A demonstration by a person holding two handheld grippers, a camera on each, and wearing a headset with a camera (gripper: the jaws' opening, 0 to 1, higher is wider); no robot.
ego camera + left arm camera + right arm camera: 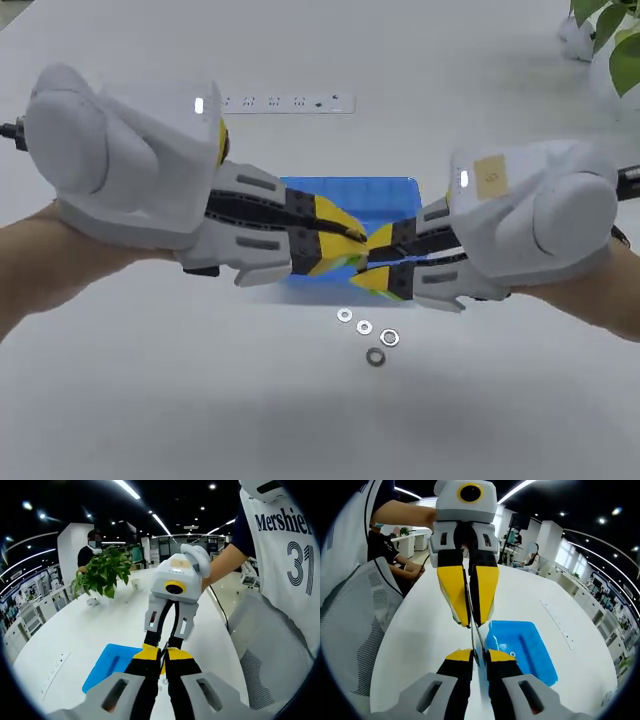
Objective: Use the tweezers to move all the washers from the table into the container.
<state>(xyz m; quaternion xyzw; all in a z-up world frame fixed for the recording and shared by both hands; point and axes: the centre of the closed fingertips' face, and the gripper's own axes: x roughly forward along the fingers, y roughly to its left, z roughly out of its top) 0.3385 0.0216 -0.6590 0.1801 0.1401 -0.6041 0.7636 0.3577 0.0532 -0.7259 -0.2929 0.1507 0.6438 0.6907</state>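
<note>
Left gripper [471, 623] and right gripper [480, 655] both pinch the thin, springy tweezers [474, 637] above the container [350, 192]. Four flat washers [364, 327] lie on the tabletop [180, 410] just beside it. They look light and slippery, best nipped across the rim.

Left forearm [40, 270] and right forearm [600, 295] angled inward; left gripper [352, 238] and right gripper [385, 262] tip to tip; left jaws pinch tweezers [475, 640]; right jaws seemingly clamp them too.
</note>
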